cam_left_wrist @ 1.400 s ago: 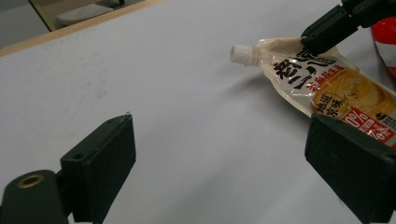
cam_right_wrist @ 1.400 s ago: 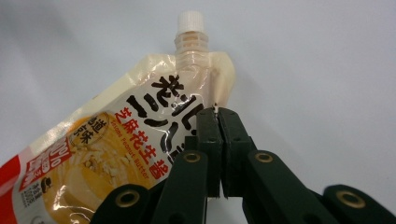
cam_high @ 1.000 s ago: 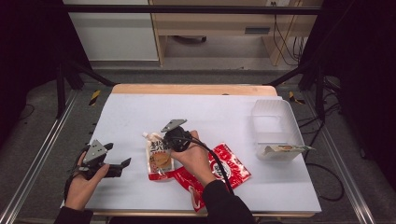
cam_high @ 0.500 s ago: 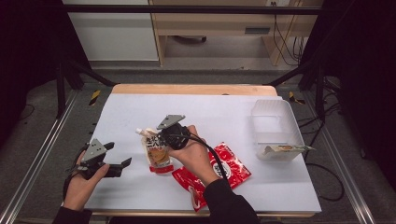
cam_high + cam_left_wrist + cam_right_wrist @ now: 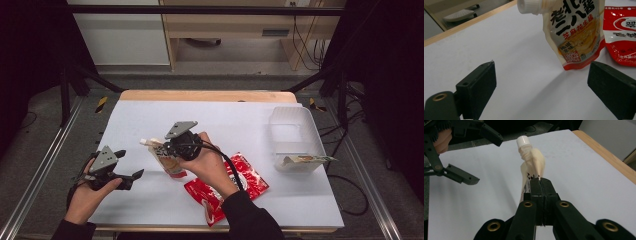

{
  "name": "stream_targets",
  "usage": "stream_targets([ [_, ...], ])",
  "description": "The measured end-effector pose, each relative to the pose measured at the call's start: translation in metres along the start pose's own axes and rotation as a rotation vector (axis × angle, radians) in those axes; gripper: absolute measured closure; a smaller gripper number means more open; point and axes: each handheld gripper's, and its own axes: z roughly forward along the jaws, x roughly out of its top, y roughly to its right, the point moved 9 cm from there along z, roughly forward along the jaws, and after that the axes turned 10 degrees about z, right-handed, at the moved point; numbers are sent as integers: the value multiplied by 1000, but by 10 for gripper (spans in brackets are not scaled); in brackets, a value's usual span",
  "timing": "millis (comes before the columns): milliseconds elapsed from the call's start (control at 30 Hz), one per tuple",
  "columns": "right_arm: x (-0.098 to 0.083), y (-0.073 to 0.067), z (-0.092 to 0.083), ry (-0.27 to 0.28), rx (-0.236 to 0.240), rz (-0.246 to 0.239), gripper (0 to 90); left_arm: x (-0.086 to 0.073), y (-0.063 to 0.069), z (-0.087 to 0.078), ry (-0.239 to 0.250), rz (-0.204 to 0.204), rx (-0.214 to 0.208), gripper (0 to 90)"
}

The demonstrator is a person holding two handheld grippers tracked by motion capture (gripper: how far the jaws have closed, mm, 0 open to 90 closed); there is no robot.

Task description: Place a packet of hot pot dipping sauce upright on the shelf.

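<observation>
The spouted sauce pouch (image 5: 167,159) hangs just above the middle of the white table (image 5: 240,125), with bare surface toward the far wooden edge and a red packet (image 5: 235,187) beside it. The right gripper (image 5: 540,183) is clamped on the pouch's edge, while the left gripper (image 5: 131,175) stands wide apart, holding nothing. A clear bin (image 5: 292,137) sits at the table's right edge; the packet hanging over its rim is too small to identify.

A white paper-covered table (image 5: 240,120) bore everything. Near its middle, a cream spouted sauce pouch with a white screw cap (image 5: 167,159) hung clamped in the right gripper (image 5: 161,148), lifted off the surface. Just right of it and nearer the person lay a flat red foil snack packet (image 5: 240,181). Well to the left, the left gripper (image 5: 131,176) hovered over the table's left edge, jaws apart. At the far right stood a clear plastic bin (image 5: 292,137), a flat sachet (image 5: 306,160) resting in its near end.
</observation>
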Motion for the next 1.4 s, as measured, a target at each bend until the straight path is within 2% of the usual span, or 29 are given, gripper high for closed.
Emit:
stream_targets([
  [167, 4, 3, -1, 9, 18, 11, 900, 5, -4, -2, -7, 15, -4, 85],
  [233, 7, 5, -3, 17, 29, 11, 900, 10, -3, -2, 8, 1, -19, 86],
  [333, 15, 6, -12, 28, 32, 10, 900, 17, -2, 0, 3, 23, -36, 89],
  [433, 18, 7, -19, 33, 33, 5, 900, 29, 0, -1, 12, 40, -60, 89],
  [533, 21, 8, -28, 33, 36, -2, 900, 41, -2, -1, 20, 62, -50, 84],
  [633, 21, 9, -37, 25, 31, -15, 900, 53, 0, 0, 28, 82, -64, 85],
  [733, 20, 11, -44, 22, 38, -15, 900, 65, 4, 3, 21, 122, -83, 85],
  [867, 17, 13, -52, 17, 35, -17, 900, 78, 10, 7, 30, 144, -100, 85],
  [933, 16, 14, -56, 20, 37, -18, 900, 82, 12, 9, 35, 140, -106, 84],
  [1167, 10, 14, -69, 10, 32, -33, 900, 89, 17, 14, 21, 181, -111, 89],
  [1267, 7, 14, -71, 6, 34, -33, 900, 95, 19, 14, 29, 183, -134, 95],
  [1400, 2, 14, -73, -3, 34, -34, 900, 99, 22, 14, 10, 231, -162, 156],
])
